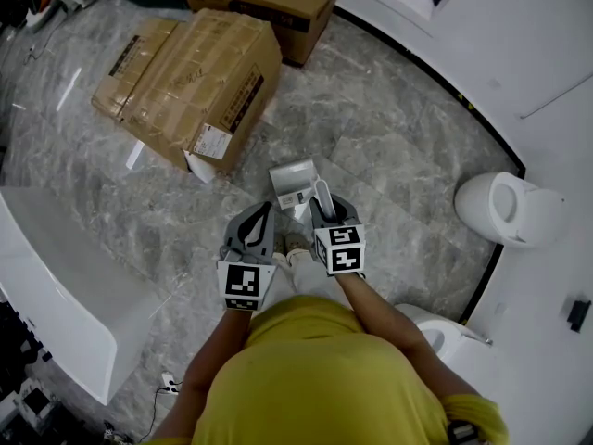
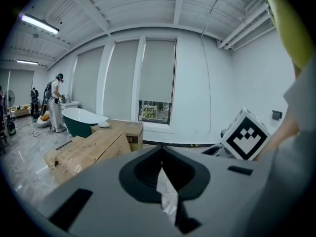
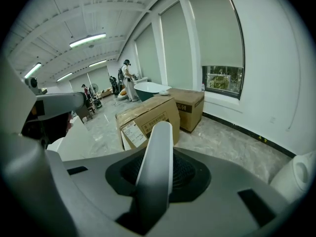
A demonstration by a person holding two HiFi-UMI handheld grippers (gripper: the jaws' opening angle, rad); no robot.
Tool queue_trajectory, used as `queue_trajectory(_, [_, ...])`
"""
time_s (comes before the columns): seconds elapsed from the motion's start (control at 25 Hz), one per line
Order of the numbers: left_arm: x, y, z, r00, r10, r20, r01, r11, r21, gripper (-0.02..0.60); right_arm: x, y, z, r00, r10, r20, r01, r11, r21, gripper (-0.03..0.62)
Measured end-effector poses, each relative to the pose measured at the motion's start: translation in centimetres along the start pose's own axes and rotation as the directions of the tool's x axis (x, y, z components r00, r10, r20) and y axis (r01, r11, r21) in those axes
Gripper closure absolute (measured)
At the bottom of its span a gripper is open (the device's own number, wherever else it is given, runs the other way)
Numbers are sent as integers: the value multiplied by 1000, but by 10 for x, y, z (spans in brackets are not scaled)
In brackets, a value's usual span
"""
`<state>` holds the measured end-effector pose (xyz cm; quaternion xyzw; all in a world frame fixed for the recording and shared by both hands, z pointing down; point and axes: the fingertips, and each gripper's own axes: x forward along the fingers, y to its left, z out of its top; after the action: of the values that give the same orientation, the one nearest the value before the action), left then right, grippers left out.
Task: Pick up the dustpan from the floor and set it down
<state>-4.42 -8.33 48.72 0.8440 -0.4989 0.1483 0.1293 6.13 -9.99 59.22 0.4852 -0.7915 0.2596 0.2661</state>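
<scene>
One grey dustpan [image 1: 292, 182] in the right gripper [image 1: 323, 213], low over veined marble floor [image 1: 389, 128].
Right jaws a little apart, clamped on its smooth rounded handle [image 3: 155, 167]; boxy pan just ahead of the feet, floor contact unclear. Left gripper [image 1: 264, 211] closed on one white scrap [image 2: 168, 194], possibly crumpled paper. Three brown cardboard boxes [image 1: 204, 82], two glossy white toilets [image 1: 510, 207].

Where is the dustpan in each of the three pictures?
Head view: dustpan at centre, handle in the right tool.
Left gripper view: not in it; the left tool holds white paper.
Right gripper view: its handle rises at lower centre, between the jaws.
Shared landmark: the big cardboard box.
</scene>
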Motion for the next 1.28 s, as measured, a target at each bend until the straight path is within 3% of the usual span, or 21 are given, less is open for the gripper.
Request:
queue_trajectory(0.24, [0, -2, -2, 1000, -9, -5, 9, 1000, 0, 581, 10, -2, -18, 999, -1, -35, 1, 1000, -1, 482])
queue_trajectory(0.48, [-3, -2, -8, 1000, -12, -18, 12, 1000, -6, 581, 18, -11, -51, 995, -12, -99, 18, 998, 61, 480])
queue_trajectory(0.64, [-6, 1, -11, 1000, -6, -17, 5, 1000, -15, 581, 19, -11, -58, 993, -19, -113, 23, 999, 34, 471])
queue_trajectory(0.68, [-6, 1, -11, 1000, -5, -16, 5, 1000, -18, 581, 20, -9, -59, 992, -19, -124, 22, 999, 27, 437])
queue_trajectory(0.76, [-7, 1, -11, 1000, -8, -14, 8, 1000, -21, 581, 20, -8, -61, 989, -20, -148, 25, 999, 28, 205])
queue_trajectory(0.96, [-8, -3, -9, 1000, -20, -3, 20, 999, -26, 581, 3, -7, -42, 993, -57, -108, 56, 998, -7, 111])
queue_trajectory(1.12, [-6, -6, -6, 1000, -29, 8, 29, 999, -24, 581, -21, 2, -14, 999, -31, -24, 30, 999, -42, 144])
queue_trajectory(1.16, [-6, -7, -3, 999, -31, 13, 31, 999, -22, 581, -28, 4, -4, 1000, -26, 11, 27, 998, -55, 179])
queue_trajectory(1.24, [-7, -8, 2, 999, -34, 25, 35, 999, -20, 581, -44, 9, 18, 996, -9, 87, 16, 997, -81, 326])
queue_trajectory(1.28, [-7, -8, 6, 999, -36, 32, 36, 999, -20, 581, -50, 12, 29, 993, -2, 120, 14, 995, -96, 360])
